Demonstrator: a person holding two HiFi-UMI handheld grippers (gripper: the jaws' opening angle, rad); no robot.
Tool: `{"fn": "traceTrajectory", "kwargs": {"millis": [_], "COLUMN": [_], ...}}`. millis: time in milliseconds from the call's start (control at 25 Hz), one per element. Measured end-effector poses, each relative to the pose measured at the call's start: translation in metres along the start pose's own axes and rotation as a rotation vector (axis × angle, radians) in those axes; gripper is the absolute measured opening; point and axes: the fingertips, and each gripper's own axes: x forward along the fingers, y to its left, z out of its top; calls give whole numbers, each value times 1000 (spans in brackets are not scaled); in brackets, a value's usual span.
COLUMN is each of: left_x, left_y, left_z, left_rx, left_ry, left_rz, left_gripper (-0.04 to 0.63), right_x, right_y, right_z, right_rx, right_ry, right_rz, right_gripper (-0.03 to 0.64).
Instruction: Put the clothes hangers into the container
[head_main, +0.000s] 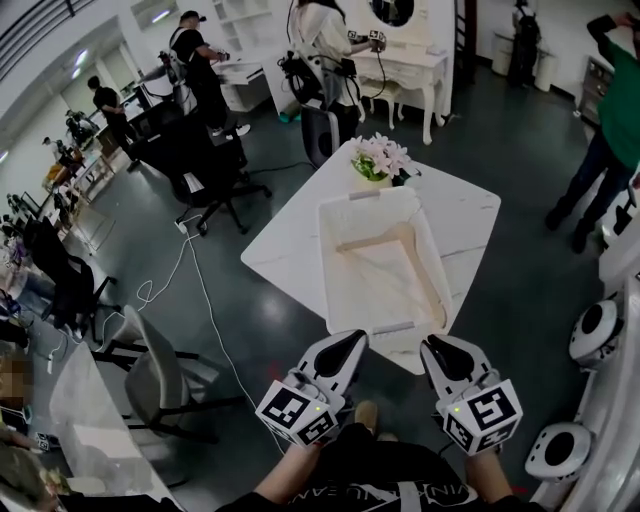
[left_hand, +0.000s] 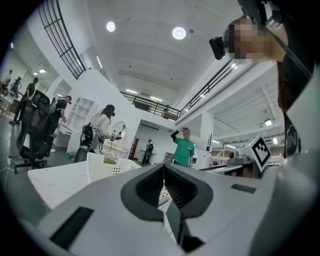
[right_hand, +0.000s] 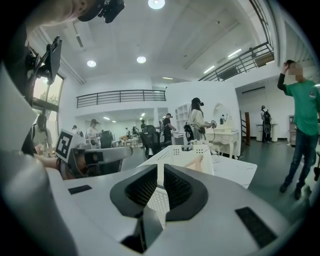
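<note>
A white perforated container (head_main: 345, 215) stands on the white table (head_main: 290, 245); pale wooden clothes hangers (head_main: 405, 250) lie inside it. Both grippers hang close to my body, short of the table's near corner. My left gripper (head_main: 352, 343) is shut with nothing in it, and so is my right gripper (head_main: 438, 350). In the left gripper view the shut left gripper (left_hand: 164, 172) points over the table toward the container (left_hand: 107, 167). In the right gripper view the right gripper (right_hand: 160, 172) is shut and empty, with the container (right_hand: 175, 152) and a hanger end (right_hand: 196, 162) just beyond.
A flower bouquet (head_main: 380, 158) sits at the table's far end. Black office chairs (head_main: 205, 160) and a grey chair (head_main: 150, 375) stand to the left, with a white cable (head_main: 200, 290) on the floor. White machines (head_main: 595, 335) stand at the right. People stand around the room.
</note>
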Motion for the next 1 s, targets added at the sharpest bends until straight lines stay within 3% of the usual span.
{"fn": "traceTrajectory", "kwargs": {"millis": [1000], "left_x": [-49], "left_y": [-61], "left_z": [-8], "left_rx": [20], "left_ry": [-10], "left_rz": [39], "left_gripper": [11], "right_x": [-57], "right_y": [47], "right_z": [-22], "right_rx": [5], "right_ry": [-4], "right_rz": [84], "right_gripper": [57]}}
